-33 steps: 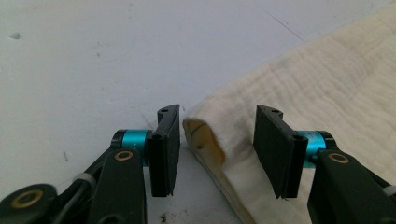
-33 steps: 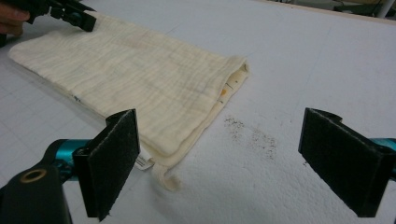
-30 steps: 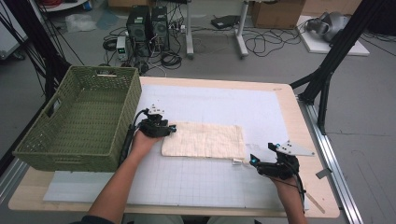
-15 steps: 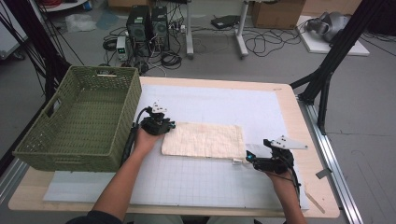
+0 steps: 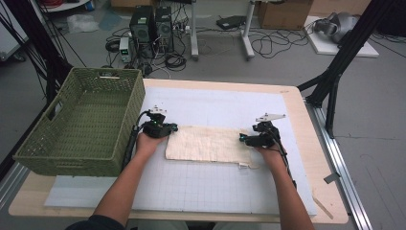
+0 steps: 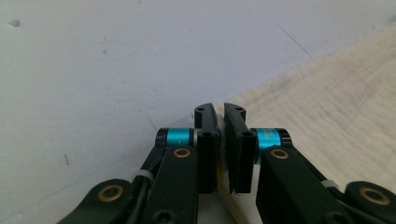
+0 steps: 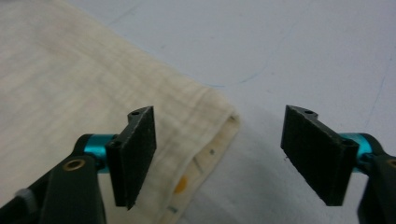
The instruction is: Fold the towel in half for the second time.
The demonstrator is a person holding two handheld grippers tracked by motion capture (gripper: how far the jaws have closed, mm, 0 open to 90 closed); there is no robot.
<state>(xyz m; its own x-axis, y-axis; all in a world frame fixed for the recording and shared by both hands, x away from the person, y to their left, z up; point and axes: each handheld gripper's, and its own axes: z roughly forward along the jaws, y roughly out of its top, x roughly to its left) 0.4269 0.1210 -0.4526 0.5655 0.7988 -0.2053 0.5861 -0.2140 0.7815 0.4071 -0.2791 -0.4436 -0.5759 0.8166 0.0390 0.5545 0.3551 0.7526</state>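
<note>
A cream folded cloth (image 5: 209, 144) lies flat on the worktop (image 5: 297, 103), a little below the centre of the high view, stretched left to right on the pale gridded mat (image 5: 215, 108). At the cloth's left end sits the left claw (image 5: 170, 128), held in the person's left hand (image 5: 146, 143). In the left gripper view that left claw (image 6: 219, 114) has just been closing and now stands nearly shut, its two black jaws pinching the cloth's edge (image 6: 327, 107) where the fabric runs in between them near the bottom centre of the frame.

At the cloth's right end, right of centre in the high view, is the right claw (image 5: 243, 139), held in the right hand (image 5: 269, 152). In the right gripper view the right claw (image 7: 219, 135) has just been narrowing but the jaws stand wide apart: the left jaw hangs over the cloth's corner (image 7: 93, 93), the right jaw over bare mat (image 7: 303, 46), and neither pad presses on the fabric. The folded layers show at that corner, with small coloured marks on the underside.

A green woven basket (image 5: 81, 124) stands at the left of the high view, just beside the left hand.
</note>
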